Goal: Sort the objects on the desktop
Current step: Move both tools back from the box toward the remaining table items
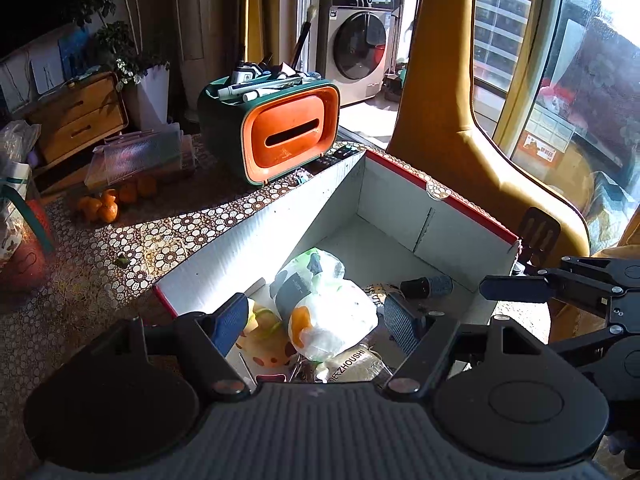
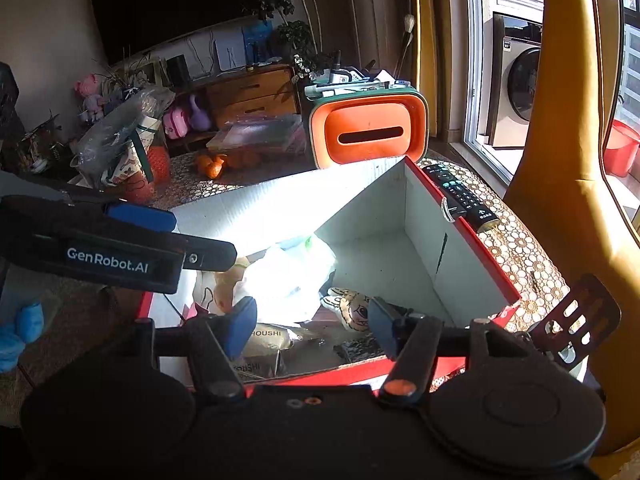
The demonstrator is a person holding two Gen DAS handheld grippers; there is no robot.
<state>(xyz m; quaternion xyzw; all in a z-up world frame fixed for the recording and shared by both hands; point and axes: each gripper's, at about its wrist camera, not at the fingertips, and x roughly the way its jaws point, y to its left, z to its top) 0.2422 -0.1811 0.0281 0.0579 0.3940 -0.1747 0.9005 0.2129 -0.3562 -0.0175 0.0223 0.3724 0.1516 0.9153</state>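
Since the red-edged cardboard box (image 1: 400,216) is the collecting spot, both tools hang right over its near end, w/ everything else placed relative to it. Left gripper (image 1: 316,316) has its tongs spread wide, empty, straddling the white plastic bag (image 1: 332,320) that sits on top of the pile inside the box; looks like a thing just let go or about to be picked, can't say which. Right gripper (image 2: 312,324) is also wide and holds nothing, above the box's near wall, over the printed cloth toy (image 2: 352,304) and a paper packet (image 2: 272,340) in the bottom. Far half of the box is bare, so there's room for more. A small dark cylinder (image 1: 426,286) lies inside by the right wall. Outside the box: remote control (image 2: 460,194) along its right rim, black slotted spatula (image 2: 576,320) at the near-right corner, orange-faced organiser (image 1: 288,136) full of pens just behind it, oranges (image 1: 112,202) well off to the left-rear. Prob. remote or spatula are next candidates.
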